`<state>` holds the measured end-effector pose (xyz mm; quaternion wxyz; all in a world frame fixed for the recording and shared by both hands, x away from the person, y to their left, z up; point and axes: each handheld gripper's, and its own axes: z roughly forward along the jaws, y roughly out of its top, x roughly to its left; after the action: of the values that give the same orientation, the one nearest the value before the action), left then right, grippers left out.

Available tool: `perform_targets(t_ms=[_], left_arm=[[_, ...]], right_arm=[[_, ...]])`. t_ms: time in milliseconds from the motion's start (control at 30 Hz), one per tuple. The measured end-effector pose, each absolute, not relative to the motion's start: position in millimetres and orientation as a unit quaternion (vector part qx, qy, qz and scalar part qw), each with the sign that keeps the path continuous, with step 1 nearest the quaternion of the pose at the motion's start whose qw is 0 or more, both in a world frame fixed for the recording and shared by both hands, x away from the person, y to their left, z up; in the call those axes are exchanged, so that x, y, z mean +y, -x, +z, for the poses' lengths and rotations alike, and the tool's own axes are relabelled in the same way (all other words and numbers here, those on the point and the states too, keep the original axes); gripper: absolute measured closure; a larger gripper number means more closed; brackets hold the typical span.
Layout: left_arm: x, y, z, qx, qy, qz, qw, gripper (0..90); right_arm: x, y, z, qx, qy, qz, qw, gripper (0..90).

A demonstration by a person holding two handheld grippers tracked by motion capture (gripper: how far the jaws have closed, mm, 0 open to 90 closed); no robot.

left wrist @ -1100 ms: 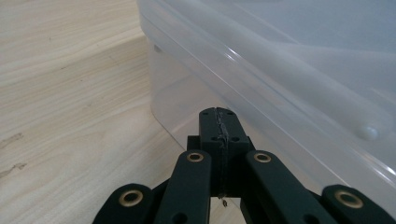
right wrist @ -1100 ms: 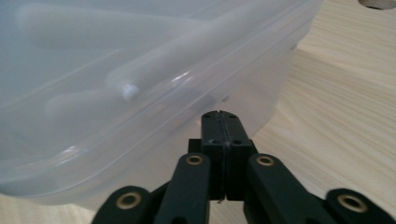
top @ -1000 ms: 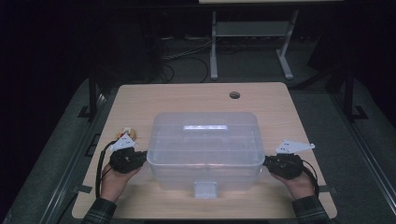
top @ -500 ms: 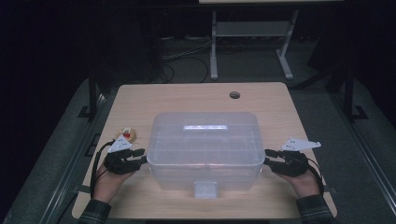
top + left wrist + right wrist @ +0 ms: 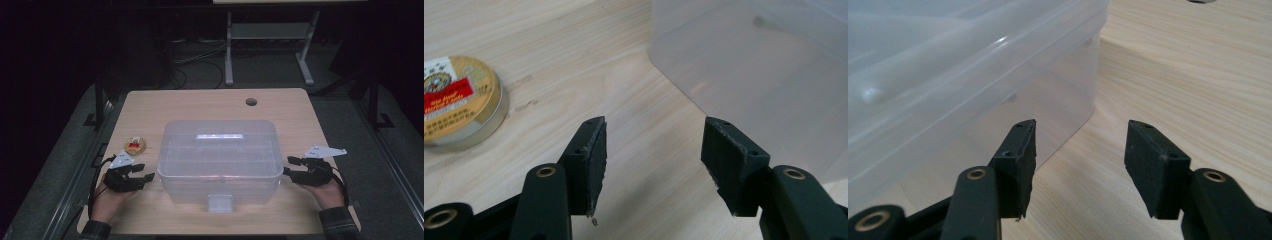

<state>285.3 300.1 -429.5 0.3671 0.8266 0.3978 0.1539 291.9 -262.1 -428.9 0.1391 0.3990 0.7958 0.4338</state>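
Clear plastic box [image 5: 220,157] sits mid-desk [image 5: 200,105] btw both grippers, long axis running L–R. Left gripper [image 5: 141,172] & right gripper [image 5: 291,166] each just off an end wall, jaws just been opening, nothing btw them. Round tin [image 5: 135,145] just beyond left gripper, not blocking.

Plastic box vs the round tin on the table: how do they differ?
The plastic box is large, rectangular and translucent; the round tin is small, flat and opaque gold with a red label. The box sits mid-table between the left gripper and the right gripper; the tin lies off the box's left side. Both rest on the wooden table, ungripped.
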Motion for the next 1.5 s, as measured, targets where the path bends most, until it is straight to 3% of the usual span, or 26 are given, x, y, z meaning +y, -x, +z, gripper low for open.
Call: perform_targets(t_ms=[500,967,1500], left_arm=[[309.6,-273.9,-436.9,0.402,-0.831,0.147,0.356,34.7],[307.9,-269.5,-445.1,0.402,-0.835,0.136,0.349,28.7],[307.6,-266.3,-450.4,0.397,-0.841,0.124,0.346,28.5]], right_arm=[[-277.1,-288.4,-417.1,0.789,-0.396,0.446,0.144,40.7],[-287.0,-284.4,-384.1,0.791,-0.364,0.472,0.138,40.7],[-284.2,-285.5,-351.2,0.791,-0.334,0.494,0.133,39.2]])
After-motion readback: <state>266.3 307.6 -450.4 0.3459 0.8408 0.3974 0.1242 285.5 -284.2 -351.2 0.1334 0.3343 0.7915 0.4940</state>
